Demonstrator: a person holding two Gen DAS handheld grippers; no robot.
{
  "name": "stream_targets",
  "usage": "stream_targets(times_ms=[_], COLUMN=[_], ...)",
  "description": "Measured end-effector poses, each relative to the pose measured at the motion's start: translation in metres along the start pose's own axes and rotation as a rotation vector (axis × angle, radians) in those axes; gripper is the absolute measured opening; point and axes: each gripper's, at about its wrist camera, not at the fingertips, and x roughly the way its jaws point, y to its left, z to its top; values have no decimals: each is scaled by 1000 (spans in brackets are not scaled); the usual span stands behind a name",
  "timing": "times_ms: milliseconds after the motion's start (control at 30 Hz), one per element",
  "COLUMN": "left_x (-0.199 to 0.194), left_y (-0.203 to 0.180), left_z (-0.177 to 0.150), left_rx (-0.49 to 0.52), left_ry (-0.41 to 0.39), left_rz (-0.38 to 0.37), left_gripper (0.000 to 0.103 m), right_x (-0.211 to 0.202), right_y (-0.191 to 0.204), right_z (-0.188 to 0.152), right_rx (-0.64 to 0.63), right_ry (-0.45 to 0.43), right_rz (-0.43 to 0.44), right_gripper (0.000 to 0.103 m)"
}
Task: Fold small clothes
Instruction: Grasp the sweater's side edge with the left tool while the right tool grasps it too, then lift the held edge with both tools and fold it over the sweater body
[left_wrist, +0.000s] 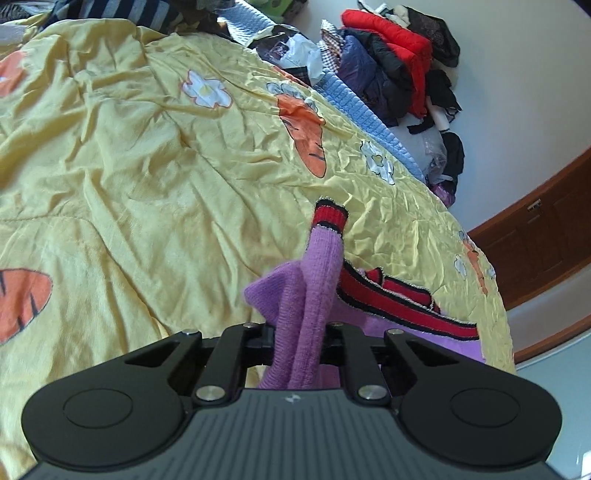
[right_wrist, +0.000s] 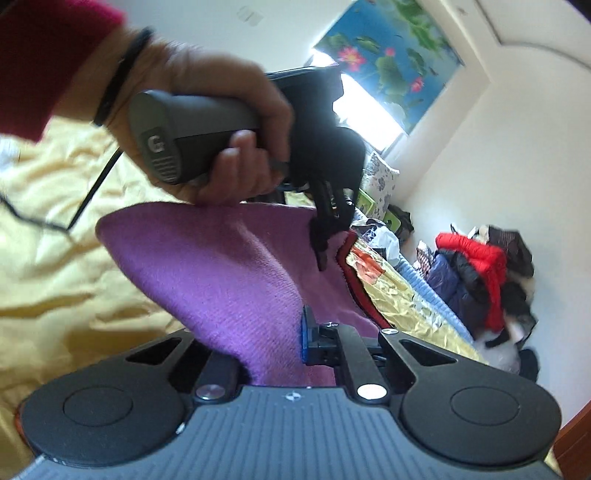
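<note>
We see the left gripper (left_wrist: 295, 339) with its jaws pressed together on a bunch of the purple knitted sweater with red-and-black striped trim (left_wrist: 314, 295), the wool rising out between the black fingers and a sleeve standing up to its red cuff (left_wrist: 330, 218). Our right gripper (right_wrist: 280, 347) is likewise clamped on the same sweater (right_wrist: 221, 273); its blue-edged right finger pad (right_wrist: 304, 332) presses against the purple knit, while the left finger is hidden under the fabric. In the right wrist view the left gripper (right_wrist: 325, 240) shows from outside, held by a hand (right_wrist: 221, 122) wrapped around its grey handle (right_wrist: 177, 136), a dark red sleeve (right_wrist: 48, 51) and a black wristband (right_wrist: 118, 77) above it, and its black fingers pinch the sweater's far edge — so the garment hangs stretched between the two grippers, lifted off the bedding. Below and around it lies the crumpled yellow quilt printed with orange carrots and white flowers (left_wrist: 147, 166), with the sweater's striped hem (left_wrist: 399, 299) trailing onto it near the right edge. Past the quilt a light blue knitted blanket (left_wrist: 358, 107) shows along the bed's side. Farther out, against the white wall, sits a heap of clothes topped by a red puffer jacket (left_wrist: 391, 37) — and a brown wooden cabinet (left_wrist: 543, 236) stands to the right. A lotus-pond picture (right_wrist: 391, 51) hangs on the far wall in the right wrist view.
</note>
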Motion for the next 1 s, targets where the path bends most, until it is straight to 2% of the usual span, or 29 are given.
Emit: stream_targets(times_ms=[167, 367, 667, 1000], left_x=[-11, -25, -31, -19], left_y=[-17, -53, -113, -167], left_z=[3, 1, -8, -26], left_rx=[-60, -85, -70, -22], left_ry=[-20, -81, -140, -181], left_rz=[21, 41, 61, 87], left_gripper=[13, 13, 13, 13], right_x=[-19, -37, -56, -58], right_y=[-28, -82, -151, -185], right_z=[0, -9, -51, -87], right_rx=[137, 429, 843, 974], right_ry=[-14, -37, -61, -61], right_rz=[31, 120, 239, 230], right_gripper=[11, 12, 12, 12])
